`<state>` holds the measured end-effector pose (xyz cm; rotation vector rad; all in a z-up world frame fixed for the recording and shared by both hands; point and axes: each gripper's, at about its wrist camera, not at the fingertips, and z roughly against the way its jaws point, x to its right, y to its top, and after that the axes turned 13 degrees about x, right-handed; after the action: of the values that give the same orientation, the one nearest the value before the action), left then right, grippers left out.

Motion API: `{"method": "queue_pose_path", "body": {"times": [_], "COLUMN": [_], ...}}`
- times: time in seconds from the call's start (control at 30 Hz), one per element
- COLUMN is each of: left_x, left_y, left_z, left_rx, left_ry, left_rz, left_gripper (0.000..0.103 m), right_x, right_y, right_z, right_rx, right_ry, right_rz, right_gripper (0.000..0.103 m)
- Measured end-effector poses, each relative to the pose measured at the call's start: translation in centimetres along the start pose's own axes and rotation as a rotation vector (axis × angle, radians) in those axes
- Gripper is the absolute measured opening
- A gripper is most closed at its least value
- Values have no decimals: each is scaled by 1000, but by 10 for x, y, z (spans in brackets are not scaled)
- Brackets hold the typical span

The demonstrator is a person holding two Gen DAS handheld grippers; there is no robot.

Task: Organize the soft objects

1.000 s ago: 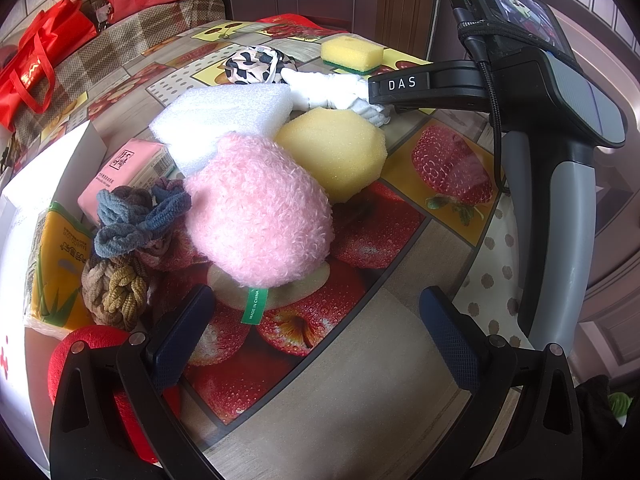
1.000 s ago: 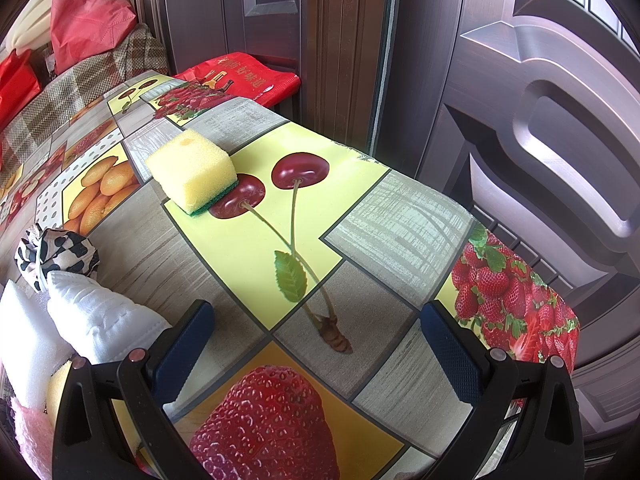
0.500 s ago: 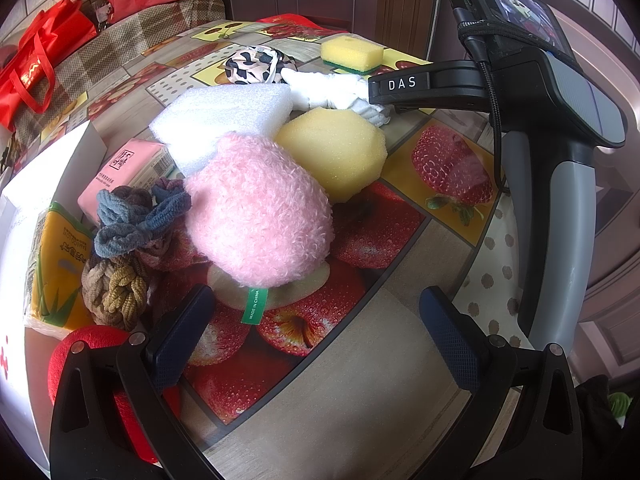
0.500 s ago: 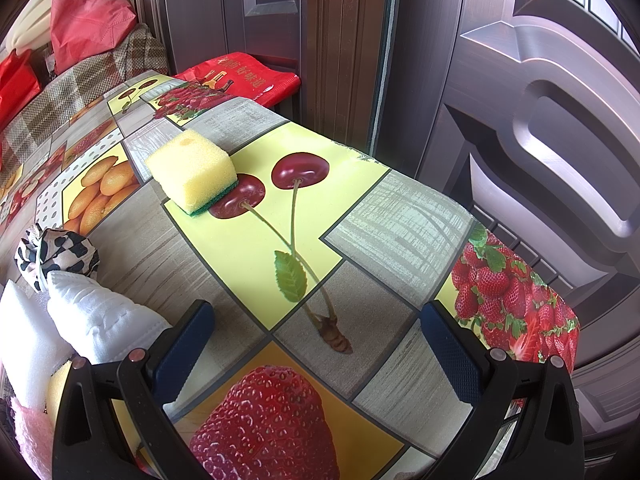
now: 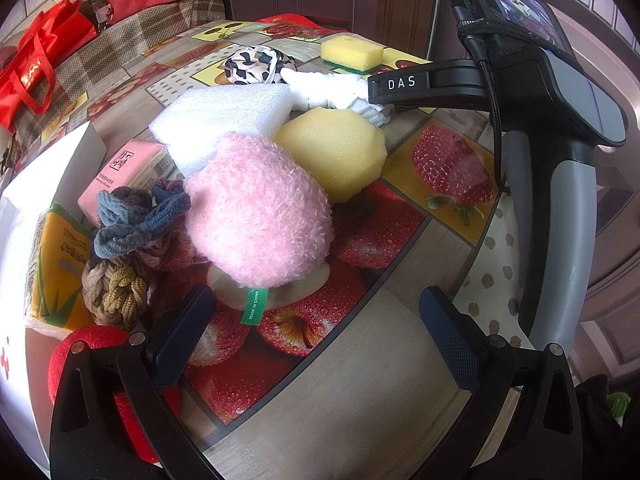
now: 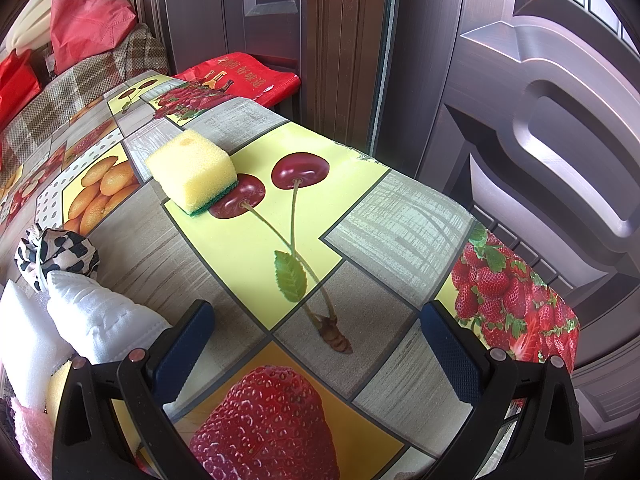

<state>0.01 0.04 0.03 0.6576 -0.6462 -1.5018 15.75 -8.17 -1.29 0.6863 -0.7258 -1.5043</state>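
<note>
Pink fluffy toy (image 5: 260, 212) lies mid-pile on the fruit-print surface (image 5: 360, 380), just ahead of the left tool (image 5: 316, 336), whose jaws stand spread and empty. Touching the toy are a round yellow sponge (image 5: 336, 152), white foam (image 5: 224, 120) and knotted scrunchies (image 5: 132, 220). Right tool (image 6: 318, 350) is likewise released, holding nothing; a white padded piece (image 6: 100, 320) sits beside its left finger. A green-backed sponge (image 6: 192, 168) lies apart, by the cherries.
</note>
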Motion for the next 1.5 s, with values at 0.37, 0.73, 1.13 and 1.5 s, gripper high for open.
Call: {"method": "queue_pose_path", "body": {"times": [0.37, 0.73, 1.13, 1.5], "left_x": [-1, -1, 4, 10], "left_y": [1, 1, 1, 0], "left_z": [-1, -1, 2, 11], "left_rx": [3, 6, 20, 28], "left_ry": [-2, -2, -15, -42], "left_rz": [0, 0, 6, 12], "left_gripper": [102, 102, 102, 102], "right_x": [0, 0, 0, 0], "right_y": [0, 0, 0, 0], "right_z": [0, 0, 0, 0], "right_rx": [0, 0, 0, 0], "right_ry": [0, 0, 0, 0], "right_rz": [0, 0, 0, 0], "right_gripper": [103, 103, 103, 103]}}
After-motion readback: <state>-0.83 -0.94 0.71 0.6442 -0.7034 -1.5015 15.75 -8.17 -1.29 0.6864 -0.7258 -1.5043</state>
